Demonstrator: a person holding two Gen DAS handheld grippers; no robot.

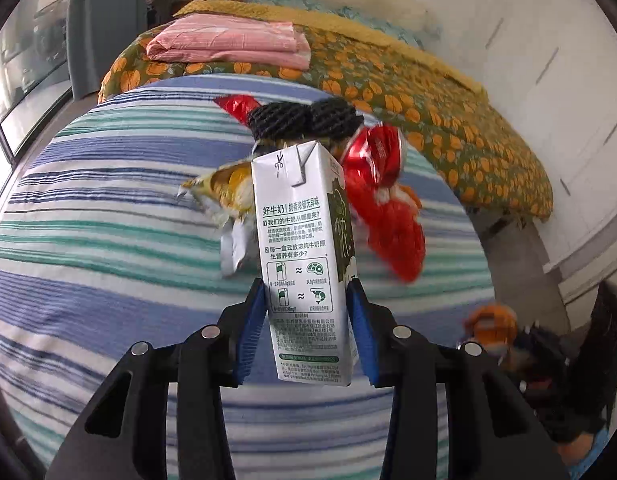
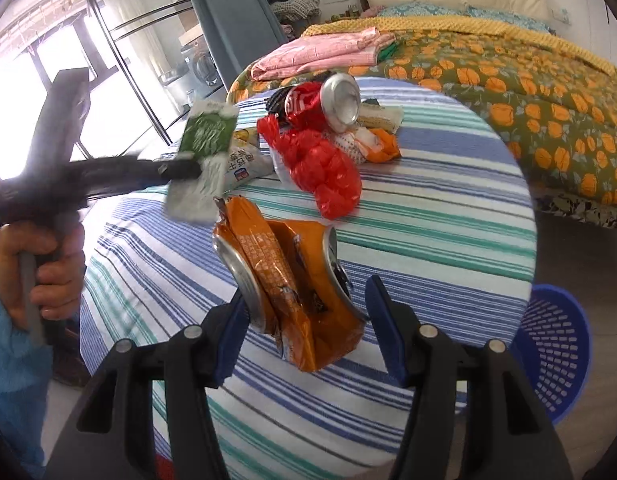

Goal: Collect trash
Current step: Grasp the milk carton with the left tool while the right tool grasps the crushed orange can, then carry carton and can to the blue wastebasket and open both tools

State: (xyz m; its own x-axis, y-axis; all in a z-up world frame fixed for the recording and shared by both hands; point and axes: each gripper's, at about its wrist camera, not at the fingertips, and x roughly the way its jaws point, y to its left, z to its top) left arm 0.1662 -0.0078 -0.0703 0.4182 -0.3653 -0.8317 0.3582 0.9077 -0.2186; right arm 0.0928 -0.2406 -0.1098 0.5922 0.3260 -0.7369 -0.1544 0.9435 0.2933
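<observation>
Left claw point(image 1: 306, 308) clamped on a white milk carton point(image 1: 304, 256), blue pads pressed to both its narrow sides near the lower half; carton upright, lifted clear of the striped cloth on the surface point(image 1: 108, 240). In the right wrist view the same carton point(image 2: 202, 148) showed blurred beside the person's left hand point(image 2: 44, 268) gripping the tool handle.

Right claw point(image 2: 304, 312) sat around a crushed orange can point(image 2: 292, 280) with an orange wrapper point(image 2: 268, 264) draped over it. The left pad touched the can's rim; the right pad stood just beside the other end, and contact there could not be told. Whether the can was off the cloth could not be told.

Remaining trash lay heaped farther back on the surface: a red can point(image 2: 324, 100), a red plastic bag point(image 2: 324, 168), a yellow snack packet point(image 1: 224, 184), and black mesh netting point(image 1: 300, 118). A blue basket point(image 2: 556, 348) stood on the floor past the surface's right edge. Beyond, a bed with an orange-flowered quilt point(image 2: 508, 80) carried folded pink cloth point(image 2: 320, 54).
</observation>
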